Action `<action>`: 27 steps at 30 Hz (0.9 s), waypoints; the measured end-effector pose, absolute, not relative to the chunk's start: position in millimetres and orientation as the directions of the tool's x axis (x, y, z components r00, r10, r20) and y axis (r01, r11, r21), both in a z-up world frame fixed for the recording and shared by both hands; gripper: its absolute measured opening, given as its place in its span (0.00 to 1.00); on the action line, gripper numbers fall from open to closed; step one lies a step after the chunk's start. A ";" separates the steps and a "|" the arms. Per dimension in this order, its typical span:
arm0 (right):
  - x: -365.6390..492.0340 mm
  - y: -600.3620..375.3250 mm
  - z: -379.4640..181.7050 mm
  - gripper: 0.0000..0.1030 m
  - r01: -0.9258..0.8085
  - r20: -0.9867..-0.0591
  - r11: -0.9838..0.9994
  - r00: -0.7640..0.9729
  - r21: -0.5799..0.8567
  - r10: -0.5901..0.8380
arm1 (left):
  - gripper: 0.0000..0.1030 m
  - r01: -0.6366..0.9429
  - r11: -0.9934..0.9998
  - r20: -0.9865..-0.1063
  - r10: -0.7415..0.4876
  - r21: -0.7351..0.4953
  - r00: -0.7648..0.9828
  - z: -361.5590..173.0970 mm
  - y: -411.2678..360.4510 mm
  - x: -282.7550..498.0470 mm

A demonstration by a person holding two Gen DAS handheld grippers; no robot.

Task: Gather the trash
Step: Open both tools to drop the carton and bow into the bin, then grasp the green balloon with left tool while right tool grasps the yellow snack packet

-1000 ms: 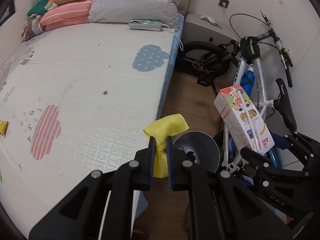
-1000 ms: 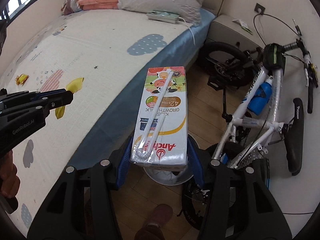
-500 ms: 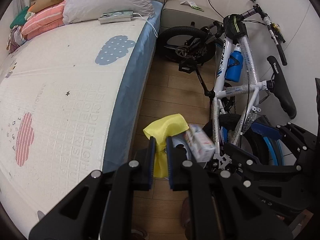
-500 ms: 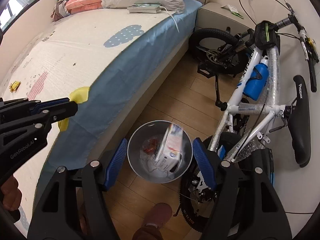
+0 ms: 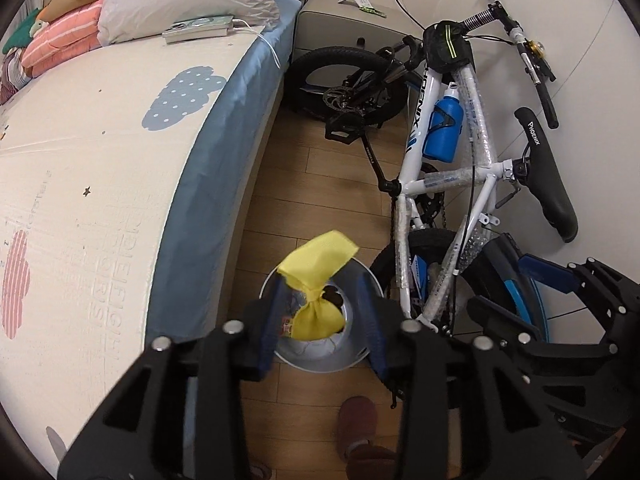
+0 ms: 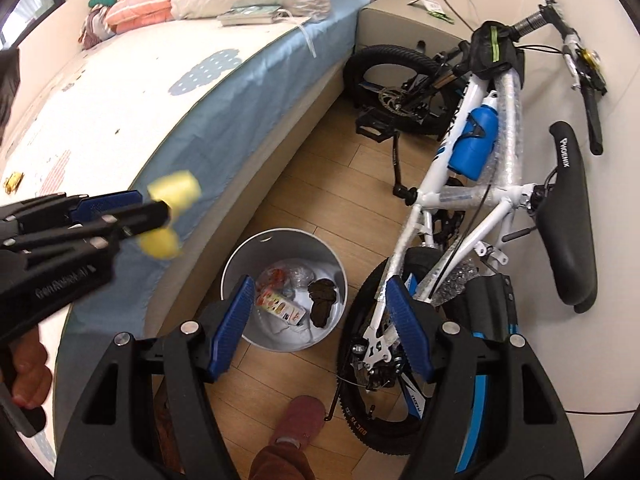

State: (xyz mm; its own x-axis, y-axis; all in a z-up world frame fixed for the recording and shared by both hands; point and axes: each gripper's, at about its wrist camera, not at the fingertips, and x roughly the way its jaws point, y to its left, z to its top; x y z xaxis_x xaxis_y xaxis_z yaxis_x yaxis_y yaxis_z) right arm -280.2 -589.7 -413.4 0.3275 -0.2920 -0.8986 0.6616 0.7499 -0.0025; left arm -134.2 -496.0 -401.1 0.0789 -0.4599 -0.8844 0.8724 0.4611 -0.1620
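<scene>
Yellow wrapper (image 5: 316, 280) floats free between the left gripper's (image 5: 324, 316) spread jaws.

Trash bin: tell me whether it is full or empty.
Partly filled: the trash bin holds a milk carton and dark scraps, its inner walls mostly bare.

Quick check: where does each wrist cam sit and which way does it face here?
Left wrist: on the left gripper, facing down at the bin; fingers apart around the yellow wrapper, a slipper below.
Right wrist: on the right gripper, open, above the same bin; the hand shows.
Shared: bin, bed, bicycle, wrapper.
</scene>
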 end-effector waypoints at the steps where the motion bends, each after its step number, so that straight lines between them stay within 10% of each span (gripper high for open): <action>1: -281.9 -591.0 -412.1 0.64 0.663 -0.895 0.748 0.333 -0.001 -0.296 | 0.49 0.874 0.459 -0.882 -0.463 -0.157 0.084 -401.8 -498.1 -135.7; 27: -113.0 -458.5 -358.3 0.64 0.340 -0.858 0.940 0.490 0.024 -0.155 | 0.54 0.632 0.768 -0.872 -0.375 -0.103 0.314 -353.0 -315.9 -0.9</action>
State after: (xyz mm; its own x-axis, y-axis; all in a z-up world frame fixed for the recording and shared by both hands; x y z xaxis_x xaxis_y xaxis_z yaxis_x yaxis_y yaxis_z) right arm -113.0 -458.6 -358.3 0.4895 -0.1549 -0.8581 0.3399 0.9402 0.0241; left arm -0.9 -315.9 -353.0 0.3144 -0.3752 -0.8720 0.6319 0.7682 -0.1027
